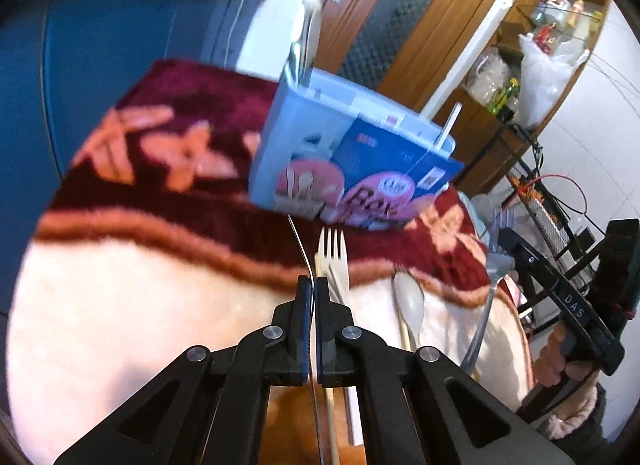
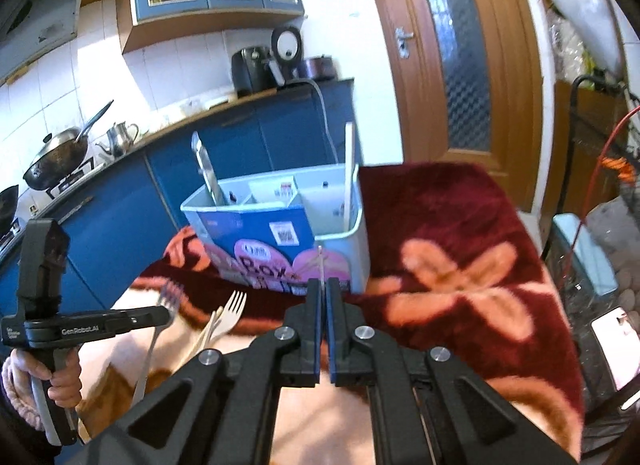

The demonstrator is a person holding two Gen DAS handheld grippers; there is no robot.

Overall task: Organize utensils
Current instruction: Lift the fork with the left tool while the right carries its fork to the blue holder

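A pale blue utensil box (image 1: 304, 145) (image 2: 340, 233) with compartments stands on a red and pink flowered blanket (image 1: 168, 193) (image 2: 460, 233). A metal utensil (image 2: 206, 173) and a wooden stick (image 2: 348, 177) stand in it. My left gripper (image 1: 312, 285) is shut on a thin metal utensil (image 1: 300, 241), seen edge-on. A cream plastic fork (image 1: 334, 257) (image 2: 232, 311), a pale spoon (image 1: 408, 305) and a metal fork (image 1: 492, 265) (image 2: 160, 317) lie on the blanket. My right gripper (image 2: 323, 289) is shut on a thin pale stick (image 2: 320, 265), in front of the box.
Blue kitchen cabinets (image 2: 240, 137) with a wok (image 2: 56, 157), kettle (image 2: 120, 137) and appliances stand behind the table. A wooden door (image 2: 452, 57) is at the back. A wire rack (image 1: 560, 217) and shelves with bags stand beside the table.
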